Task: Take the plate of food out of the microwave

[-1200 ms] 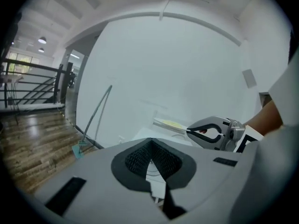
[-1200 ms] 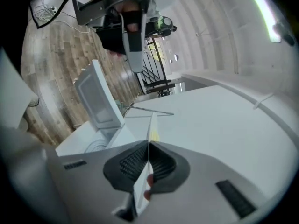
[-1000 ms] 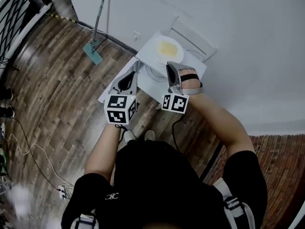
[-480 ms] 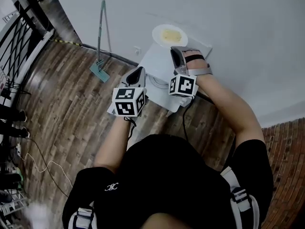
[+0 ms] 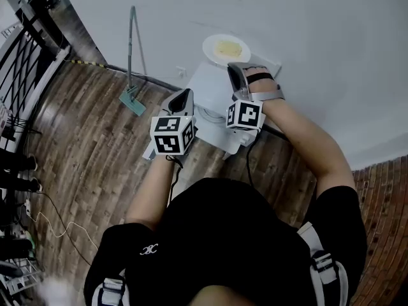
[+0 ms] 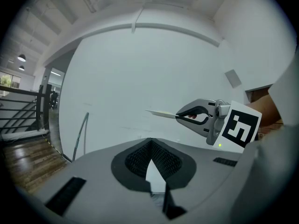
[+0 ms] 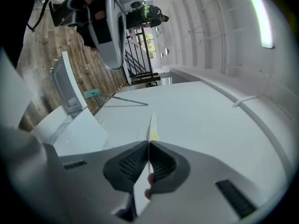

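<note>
Edgewise, plate (image 5: 210,46) sits clamped in right hand-held gripper (image 5: 236,67).

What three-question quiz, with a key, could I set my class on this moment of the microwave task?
1. True or false: the right gripper is shut on the rim of the plate.
2. What is between the jaws of the left gripper? A. a fork B. nothing C. the plate
3. Fill in: the food on the plate is ___ in colour.

Key: 1 true; 2 B; 3 yellow.
</note>
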`<state>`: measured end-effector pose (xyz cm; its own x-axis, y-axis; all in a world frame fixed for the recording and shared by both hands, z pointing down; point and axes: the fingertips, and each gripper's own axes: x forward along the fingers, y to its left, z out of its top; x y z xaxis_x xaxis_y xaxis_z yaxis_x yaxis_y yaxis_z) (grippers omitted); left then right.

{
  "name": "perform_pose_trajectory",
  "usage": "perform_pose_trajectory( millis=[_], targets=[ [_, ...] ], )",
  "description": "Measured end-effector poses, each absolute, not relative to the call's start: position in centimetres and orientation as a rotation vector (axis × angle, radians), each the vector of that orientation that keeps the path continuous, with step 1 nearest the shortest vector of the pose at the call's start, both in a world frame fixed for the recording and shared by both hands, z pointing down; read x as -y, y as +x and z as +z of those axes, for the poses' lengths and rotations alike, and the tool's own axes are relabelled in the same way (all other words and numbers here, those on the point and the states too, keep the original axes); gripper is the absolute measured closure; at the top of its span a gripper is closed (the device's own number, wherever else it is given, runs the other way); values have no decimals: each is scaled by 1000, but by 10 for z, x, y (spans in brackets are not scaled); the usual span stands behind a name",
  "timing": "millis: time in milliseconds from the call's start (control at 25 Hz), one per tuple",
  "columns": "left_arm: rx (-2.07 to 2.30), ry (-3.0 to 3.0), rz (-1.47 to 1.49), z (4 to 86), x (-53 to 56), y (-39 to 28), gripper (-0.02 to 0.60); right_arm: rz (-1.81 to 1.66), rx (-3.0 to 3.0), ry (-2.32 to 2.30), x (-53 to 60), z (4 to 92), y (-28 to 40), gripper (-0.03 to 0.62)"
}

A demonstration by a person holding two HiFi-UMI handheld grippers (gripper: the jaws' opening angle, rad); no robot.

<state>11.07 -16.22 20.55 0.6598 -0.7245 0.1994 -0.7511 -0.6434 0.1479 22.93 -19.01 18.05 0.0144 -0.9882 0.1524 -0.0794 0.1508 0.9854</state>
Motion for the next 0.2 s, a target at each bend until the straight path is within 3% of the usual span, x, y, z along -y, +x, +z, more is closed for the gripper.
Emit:
perform_pose_trajectory(
  millis=[200],
  targets=[
    [1175,2645,177,208,171,121,586,-1032,1326,1166,196,184,237,574]
  ],
)
